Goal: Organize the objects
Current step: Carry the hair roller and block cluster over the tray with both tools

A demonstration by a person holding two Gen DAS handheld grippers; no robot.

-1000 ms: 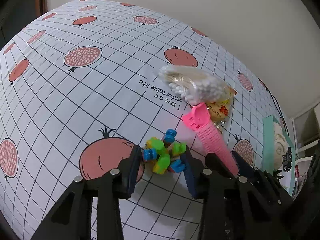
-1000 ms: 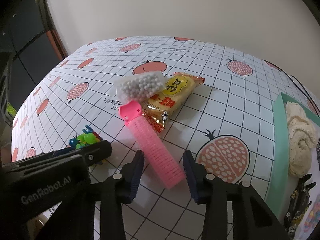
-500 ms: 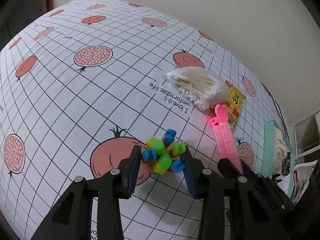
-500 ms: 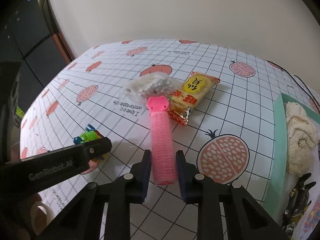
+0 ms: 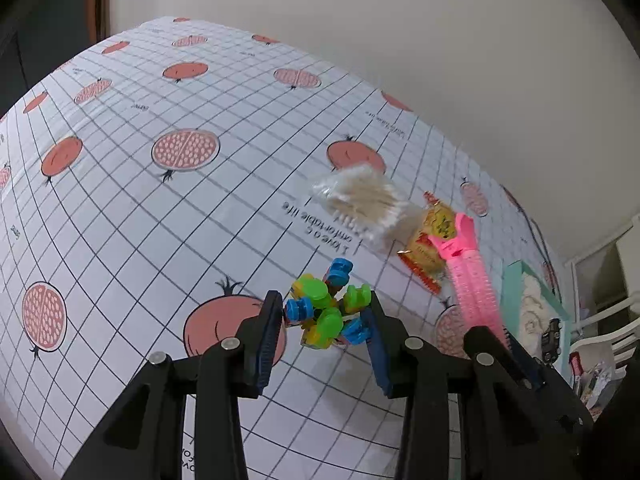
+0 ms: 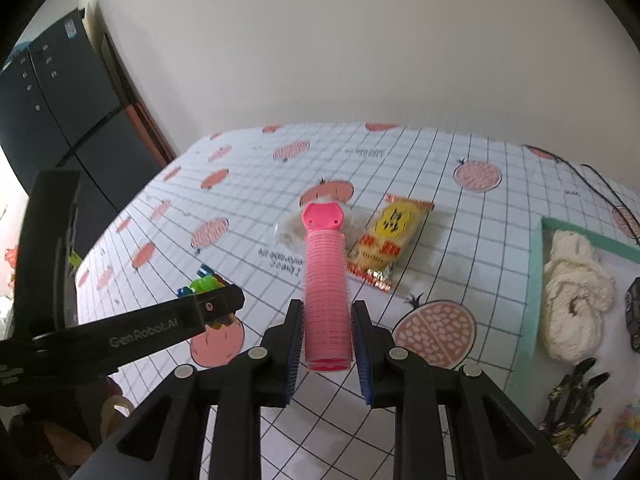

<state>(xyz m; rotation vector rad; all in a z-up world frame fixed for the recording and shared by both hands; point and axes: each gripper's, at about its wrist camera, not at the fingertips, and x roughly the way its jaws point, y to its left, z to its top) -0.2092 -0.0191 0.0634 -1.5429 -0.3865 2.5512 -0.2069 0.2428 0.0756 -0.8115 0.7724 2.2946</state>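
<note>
Since the earlier frames your right gripper [image 6: 327, 344] has closed on the pink hair roller [image 6: 325, 292] and is now lifting it off the table [image 5: 160, 240]; the roller is pointing forward above the snack packet [image 6: 386, 240], its clip end covering part of the cotton swab bag [image 6: 290, 230].

Item, right: fingers are pinching the roller at its near end, pads pressing both sides.

Item, left: your left gripper [image 5: 322, 322] is sitting around the multicoloured toy cluster [image 5: 326, 308], fingers partly spread. Both pads are lying against its outer pegs; whether they are truly gripping it you cannot tell. The cluster appears to be resting on the table beside a printed pomegranate.

Item, hard to read: the swab bag is blurring in both views. In the right view the left gripper's body is hiding most of the toy cluster.

Item, right edge: a teal tray [image 6: 534, 280] is holding a cream knitted piece [image 6: 576, 296]; the dark and coloured things near it are cut off and unclear.
</note>
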